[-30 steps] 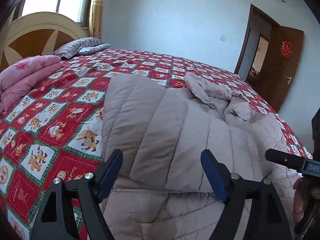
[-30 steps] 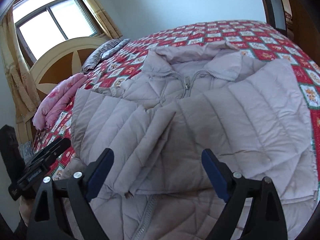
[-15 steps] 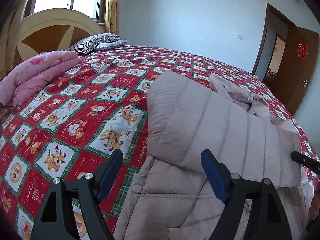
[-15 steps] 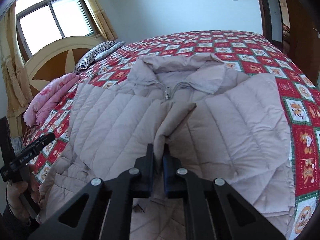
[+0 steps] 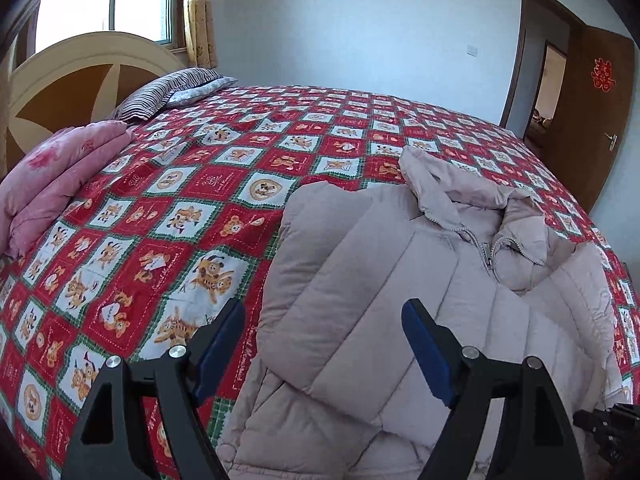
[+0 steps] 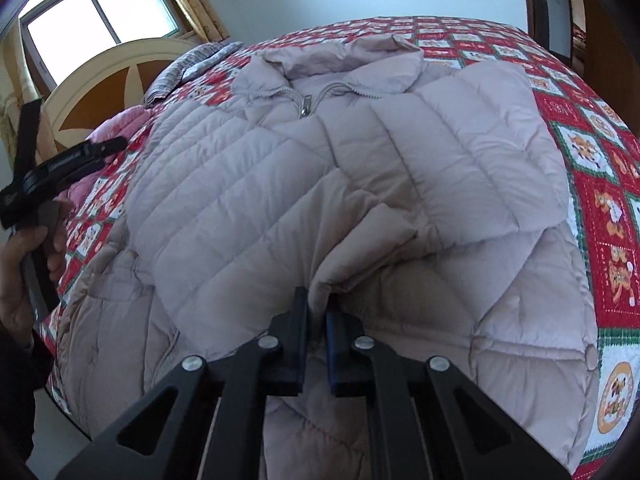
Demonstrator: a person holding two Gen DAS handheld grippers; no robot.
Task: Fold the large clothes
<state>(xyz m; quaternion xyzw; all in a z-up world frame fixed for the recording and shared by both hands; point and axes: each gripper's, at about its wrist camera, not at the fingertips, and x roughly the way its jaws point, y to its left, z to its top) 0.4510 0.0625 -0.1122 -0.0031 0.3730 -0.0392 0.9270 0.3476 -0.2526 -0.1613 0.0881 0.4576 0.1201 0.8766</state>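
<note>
Your right gripper (image 6: 316, 312) is clenched on the cuff end of a sleeve (image 6: 360, 248) of the pale pink quilted jacket (image 6: 248, 184), the fabric pinched between its two blue-padded fingers (image 6: 333, 332). Your left gripper (image 5: 320, 340) is released, its jaws spread wide and holding nothing; it hovers over the jacket's near left edge, one finger (image 5: 224, 332) above the bedspread and the other above the folded-in sleeve (image 5: 352, 280). The jacket lies front side up on the bed, zipper (image 6: 305, 105) closed at the neck, collar and hood (image 6: 352, 52) pointing toward the far side, both sleeves folded across the chest so that they meet near the middle. Beneath it spreads the red, green and white cartoon-print bedspread (image 5: 192, 208), which covers the whole bed. On the left side of the bed rests a folded pink quilt (image 5: 52, 176), and beyond it a striped pillow (image 5: 164, 92) against the rounded wooden headboard (image 5: 72, 80). A window (image 6: 100, 16) sits above the headboard, and a brown door (image 5: 592, 112) stands open at the far right. No containers are in sight.
</note>
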